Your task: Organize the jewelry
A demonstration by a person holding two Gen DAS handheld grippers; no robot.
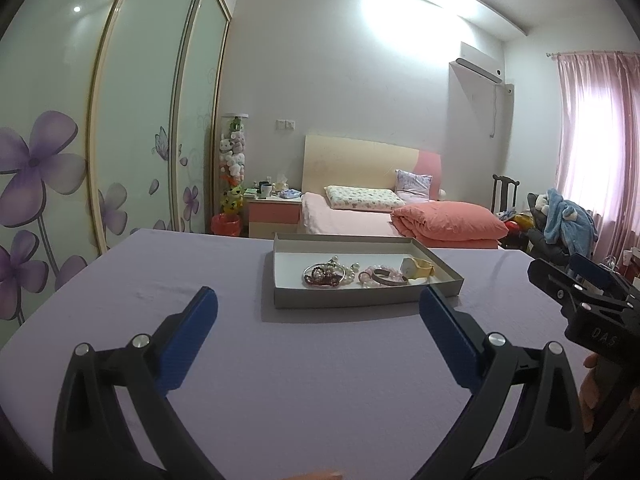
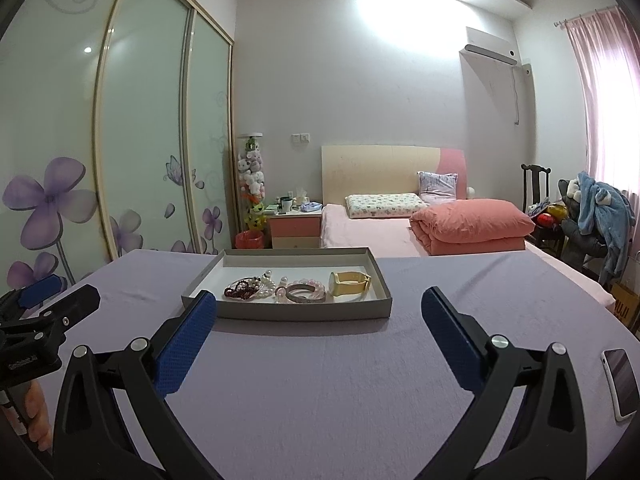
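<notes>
On lilac table: jewelry tray, phone | bedroom, bed behind | both jaws apart, empty

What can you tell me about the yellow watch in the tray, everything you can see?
The yellow watch has a pale round face and a broad yellow strap curled into a loop. It lies on its side at the right end of the shallow grey tray, beside a metal bangle and pink beads. Neither gripper touches it. Dial details are too small to read.

The letters "DAS" stand on the black body of the right claw, at three o'clock in the left wrist view. At three o'clock in the right wrist view, a cardboard box shows "RUJI", cut off.
</notes>
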